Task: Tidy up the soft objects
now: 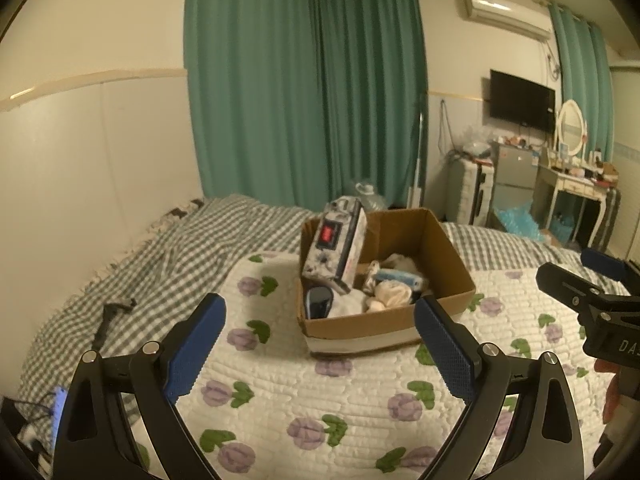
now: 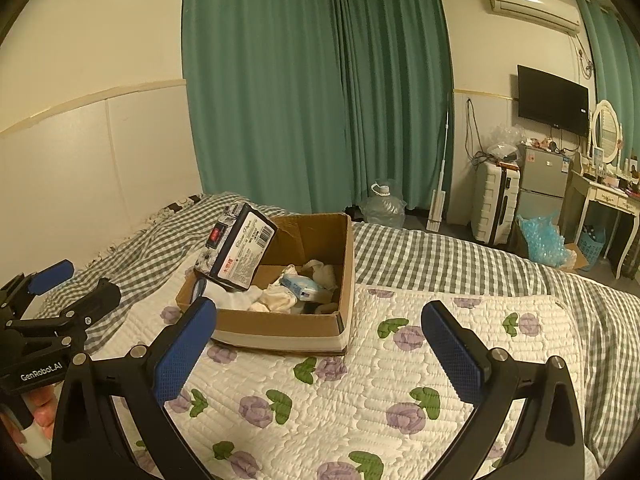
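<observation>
An open cardboard box [image 1: 452, 256] [image 2: 347, 264] stands on a white quilt with purple flowers [image 1: 304, 392] [image 2: 360, 384]. A patterned tissue pack [image 1: 336, 240] [image 2: 236, 248] leans tilted on the box's left corner. Inside lie white and cream socks [image 1: 392, 294] [image 2: 276, 300], a small blue-and-white packet [image 1: 400, 278] [image 2: 300, 285] and a dark item [image 1: 318, 300]. My left gripper [image 1: 320, 336] is open and empty, in front of the box. My right gripper [image 2: 320, 340] is open and empty, just before the box's front right; it also shows in the left wrist view [image 1: 584, 280].
The quilt lies on a green checked bedspread [image 1: 140, 264] [image 2: 460, 256]. A dark tool [image 1: 112, 312] lies on the bed at left. Green curtains [image 2: 312, 80], a water jug [image 2: 382, 204], a suitcase [image 2: 496, 204], a small fridge [image 2: 544, 184] and a dressing table [image 2: 604, 200] stand beyond the bed.
</observation>
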The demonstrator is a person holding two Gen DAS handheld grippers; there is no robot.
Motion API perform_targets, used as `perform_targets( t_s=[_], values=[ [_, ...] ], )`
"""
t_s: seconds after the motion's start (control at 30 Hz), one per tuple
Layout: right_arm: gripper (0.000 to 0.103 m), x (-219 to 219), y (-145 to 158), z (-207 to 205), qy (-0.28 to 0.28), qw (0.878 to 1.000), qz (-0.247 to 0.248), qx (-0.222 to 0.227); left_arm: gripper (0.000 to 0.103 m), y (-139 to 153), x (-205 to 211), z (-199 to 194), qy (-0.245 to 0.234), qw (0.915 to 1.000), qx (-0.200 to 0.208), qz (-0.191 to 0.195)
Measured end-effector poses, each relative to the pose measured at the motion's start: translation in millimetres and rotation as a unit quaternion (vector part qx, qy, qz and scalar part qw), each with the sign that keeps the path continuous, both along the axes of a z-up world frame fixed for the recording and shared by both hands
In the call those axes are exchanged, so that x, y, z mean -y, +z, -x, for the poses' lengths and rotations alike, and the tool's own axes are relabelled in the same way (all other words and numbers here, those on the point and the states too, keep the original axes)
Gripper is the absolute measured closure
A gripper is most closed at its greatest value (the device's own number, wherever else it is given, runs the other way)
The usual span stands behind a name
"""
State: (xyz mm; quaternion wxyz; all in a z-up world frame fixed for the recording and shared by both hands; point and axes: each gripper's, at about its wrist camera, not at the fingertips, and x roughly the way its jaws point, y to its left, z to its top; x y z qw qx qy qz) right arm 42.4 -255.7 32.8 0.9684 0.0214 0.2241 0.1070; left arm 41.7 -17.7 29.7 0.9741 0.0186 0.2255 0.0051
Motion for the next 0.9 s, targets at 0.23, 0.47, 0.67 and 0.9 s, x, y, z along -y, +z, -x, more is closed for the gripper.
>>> perform_targets(
  t_s=[0.23,0.47,0.67,0.9],
  values=[
    [0.0,2.6,-0.8,0.2,-0.001,1.0,-0.003,-0.001,0.006,-0.8,0.9,1.9,0.002,1.0,0.0,-0.003],
    [0.0,2.5,-1.0,0.3,-0.001,1.0,-0.004,-0.002,0.006,0.4,1.0,1.9,0.001,1.0,-0.001,0.0],
    [0.0,2.7,-1.0,0.3,0.0,1.0,-0.005,-0.002,0.006,0.8,1.3,1.9,0.003,1.0,-0.001,-0.005],
    [0.0,3.6,-1.8,0.2,0.002,1.0,-0.006,-0.002,0.006,1.8,1.6,2.1,0.002,1.0,-0.001,-0.004]
  ],
)
